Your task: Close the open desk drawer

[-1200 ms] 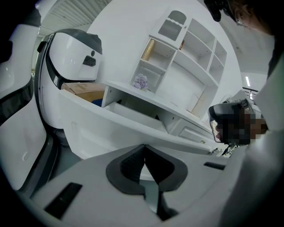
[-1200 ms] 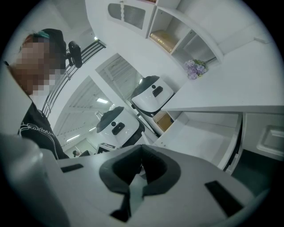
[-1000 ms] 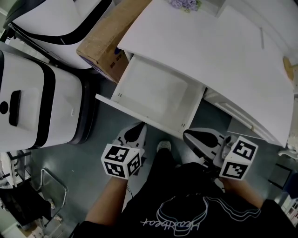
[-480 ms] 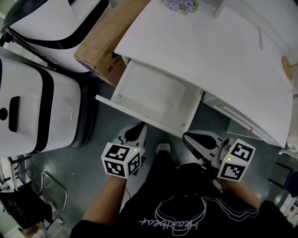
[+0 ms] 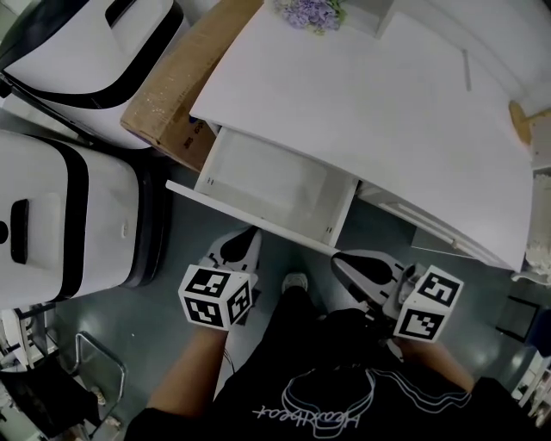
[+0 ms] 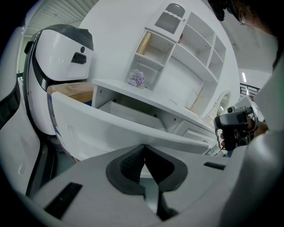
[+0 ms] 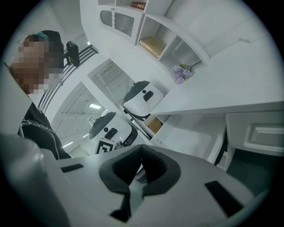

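Drawer point(image 5: 267, 177) front runs crosswise just ahead of left gripper point(image 5: 244, 241) | we judge left squarer for the push | left and right gripper point(image 5: 344, 260) both clenched, empty

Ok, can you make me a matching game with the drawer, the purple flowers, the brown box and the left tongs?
Things:
1. drawer
2. purple flowers
3. brown box
4. left tongs

Places or states:
A. shut, holding nothing
B. on top of the desk
C. pulled out, nothing inside
D. beside the desk, down low

Pairs: 1-C, 2-B, 3-D, 4-A
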Demonstrator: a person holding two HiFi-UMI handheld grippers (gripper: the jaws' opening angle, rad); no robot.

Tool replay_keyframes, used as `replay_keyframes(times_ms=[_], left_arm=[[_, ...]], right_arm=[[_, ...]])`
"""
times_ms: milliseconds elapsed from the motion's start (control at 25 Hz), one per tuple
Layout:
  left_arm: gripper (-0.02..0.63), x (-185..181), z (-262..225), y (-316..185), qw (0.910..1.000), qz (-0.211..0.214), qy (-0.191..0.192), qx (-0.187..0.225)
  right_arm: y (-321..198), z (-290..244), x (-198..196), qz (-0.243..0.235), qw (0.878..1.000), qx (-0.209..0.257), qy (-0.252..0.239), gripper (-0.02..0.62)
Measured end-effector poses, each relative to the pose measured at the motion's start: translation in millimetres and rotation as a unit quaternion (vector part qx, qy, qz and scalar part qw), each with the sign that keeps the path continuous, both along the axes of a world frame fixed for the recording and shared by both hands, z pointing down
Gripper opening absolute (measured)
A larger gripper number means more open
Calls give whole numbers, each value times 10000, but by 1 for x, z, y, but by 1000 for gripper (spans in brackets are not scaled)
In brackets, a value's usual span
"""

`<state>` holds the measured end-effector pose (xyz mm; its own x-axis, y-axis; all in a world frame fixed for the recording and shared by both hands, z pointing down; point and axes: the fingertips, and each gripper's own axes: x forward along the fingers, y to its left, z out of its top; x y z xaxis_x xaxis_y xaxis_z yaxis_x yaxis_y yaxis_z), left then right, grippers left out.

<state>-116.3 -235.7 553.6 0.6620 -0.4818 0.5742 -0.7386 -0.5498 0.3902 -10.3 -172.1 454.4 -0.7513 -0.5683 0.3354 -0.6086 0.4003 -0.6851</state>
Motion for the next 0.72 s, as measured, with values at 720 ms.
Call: replay_keyframes(times_ms=[720], left_arm=[[5, 31, 1, -44, 9997, 77, -158, 168]], right_arm=[[-2, 7, 37, 435, 9990, -42, -24, 6]])
